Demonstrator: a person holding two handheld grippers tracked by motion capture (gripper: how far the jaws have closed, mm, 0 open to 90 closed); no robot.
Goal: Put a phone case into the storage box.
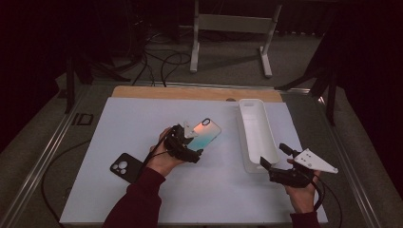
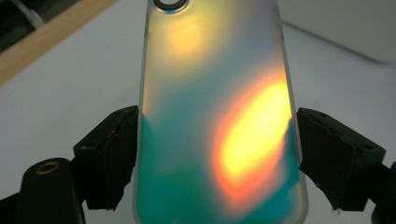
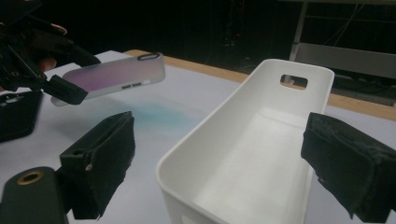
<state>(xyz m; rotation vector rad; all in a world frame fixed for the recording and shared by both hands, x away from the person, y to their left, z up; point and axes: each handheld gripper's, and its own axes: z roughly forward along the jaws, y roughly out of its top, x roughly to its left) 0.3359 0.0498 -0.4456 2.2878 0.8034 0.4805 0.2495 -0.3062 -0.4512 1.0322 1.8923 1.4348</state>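
An iridescent teal-and-orange phone case (image 1: 207,132) hangs tilted above the white mat, with my left gripper (image 1: 194,141) shut on its two long edges. In the left gripper view the case (image 2: 210,70) fills the gap between the black pads (image 2: 114,154), camera hole at the far end. From the right gripper view the case (image 3: 112,77) is clear of the table, a bluish glow under it. My right gripper (image 1: 273,155) stands open at the near end of a long white tray (image 1: 247,105). The tray (image 3: 187,149) is empty, and nothing lies between the right gripper's (image 3: 219,168) jaws.
A black phone case (image 1: 124,167) lies flat on the mat (image 1: 142,118) by the left forearm, also at the left edge of the right gripper view (image 3: 18,116). A wooden strip (image 1: 190,92) runs along the table's far edge. Cables and a metal stand sit on the floor beyond.
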